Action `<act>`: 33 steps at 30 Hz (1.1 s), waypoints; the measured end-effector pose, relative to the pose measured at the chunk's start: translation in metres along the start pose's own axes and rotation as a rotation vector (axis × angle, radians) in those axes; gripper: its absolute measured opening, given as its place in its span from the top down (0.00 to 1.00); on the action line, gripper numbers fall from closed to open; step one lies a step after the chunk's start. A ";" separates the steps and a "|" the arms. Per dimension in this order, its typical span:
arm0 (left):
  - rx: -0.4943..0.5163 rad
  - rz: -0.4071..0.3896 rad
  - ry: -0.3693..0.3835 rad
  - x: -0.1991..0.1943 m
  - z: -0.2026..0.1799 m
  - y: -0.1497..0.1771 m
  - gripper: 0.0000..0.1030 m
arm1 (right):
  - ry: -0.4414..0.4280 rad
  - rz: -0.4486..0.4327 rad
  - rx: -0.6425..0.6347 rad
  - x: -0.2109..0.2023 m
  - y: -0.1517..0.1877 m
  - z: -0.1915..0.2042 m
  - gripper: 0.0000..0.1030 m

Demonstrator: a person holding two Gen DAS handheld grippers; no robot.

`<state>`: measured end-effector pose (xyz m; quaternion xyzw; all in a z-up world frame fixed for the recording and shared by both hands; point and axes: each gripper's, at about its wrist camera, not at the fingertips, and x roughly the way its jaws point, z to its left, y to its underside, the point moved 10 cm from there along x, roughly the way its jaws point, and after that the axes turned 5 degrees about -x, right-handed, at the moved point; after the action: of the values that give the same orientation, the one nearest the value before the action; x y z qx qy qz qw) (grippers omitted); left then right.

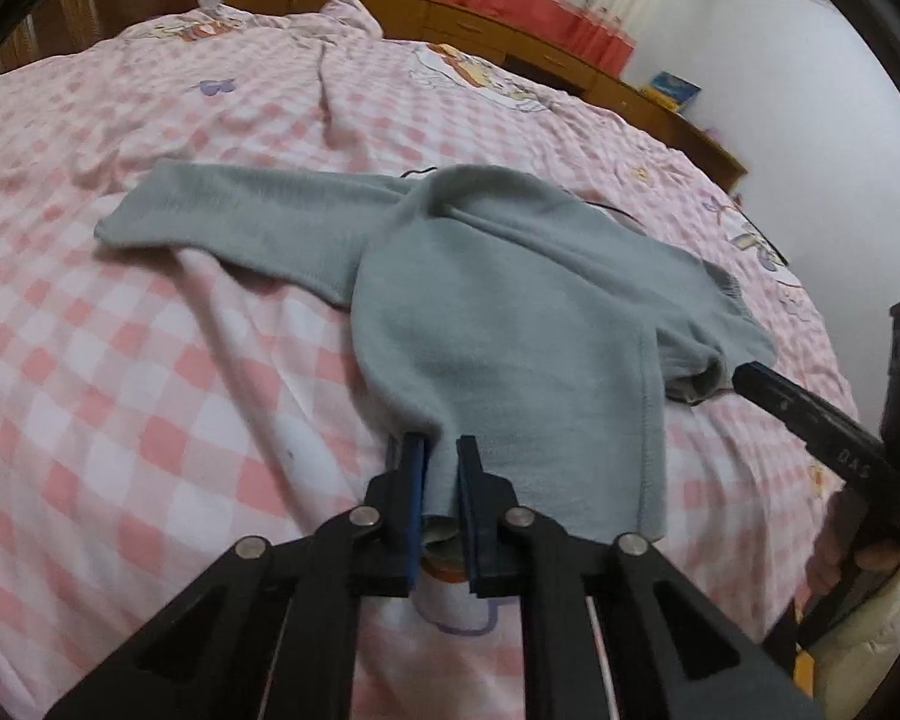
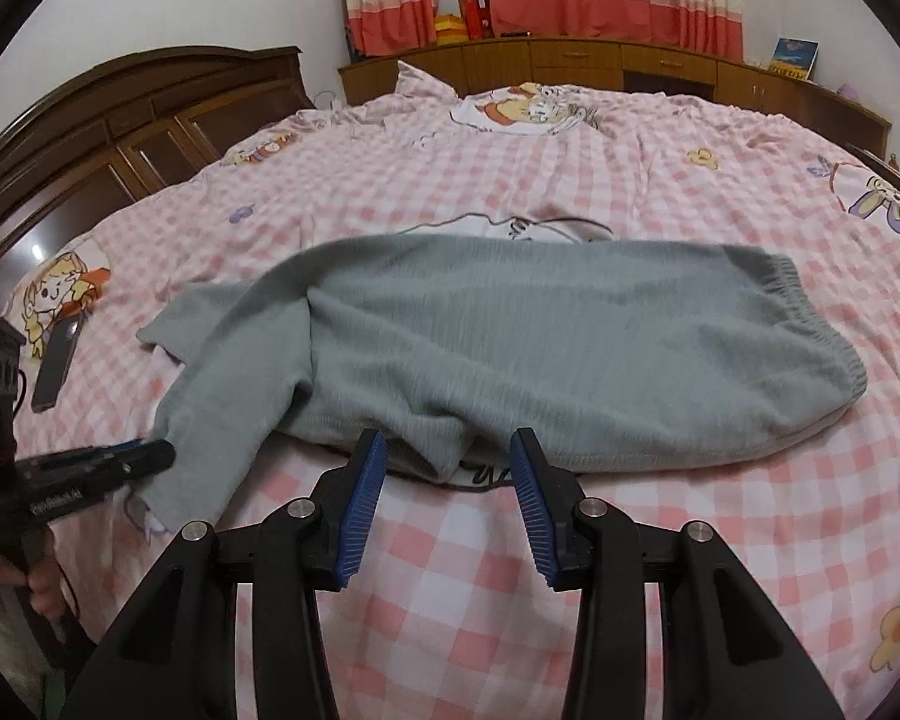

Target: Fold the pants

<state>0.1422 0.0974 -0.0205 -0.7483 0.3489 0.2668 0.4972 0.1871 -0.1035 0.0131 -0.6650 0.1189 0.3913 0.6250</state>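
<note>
**Leg cuff pinched, near edge awaiting a grip**

Grey pants [image 2: 510, 348] spread across the pink checked bed [image 2: 660, 540], waistband to the right, legs splayed apart to the left. Left gripper [image 1: 441, 450] pressed together on the near leg's cuff, probably to carry that leg over onto the other. Right gripper [image 2: 444, 450] spread wide just short of the crotch edge, holding nothing, seemingly lined up to pin or lift it. Phone [image 2: 57, 366] lying near the headboard. Embossed lettering on each gripper finger, too blurred to read.
</note>
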 end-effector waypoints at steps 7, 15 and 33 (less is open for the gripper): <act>0.118 -0.129 -0.163 -0.045 0.024 -0.063 0.94 | -0.011 -0.015 0.011 0.000 -0.004 -0.002 0.58; 0.272 -0.167 -0.370 -0.043 0.069 -0.154 0.94 | -0.023 -0.011 -0.019 0.006 -0.005 0.005 0.58; 0.265 0.030 -0.470 0.055 0.138 -0.164 0.93 | -0.088 0.091 -0.192 0.038 -0.049 -0.014 0.58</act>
<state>0.2980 0.2542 -0.0200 -0.5890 0.2667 0.3923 0.6542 0.2494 -0.0947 0.0230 -0.6978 0.0835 0.4576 0.5447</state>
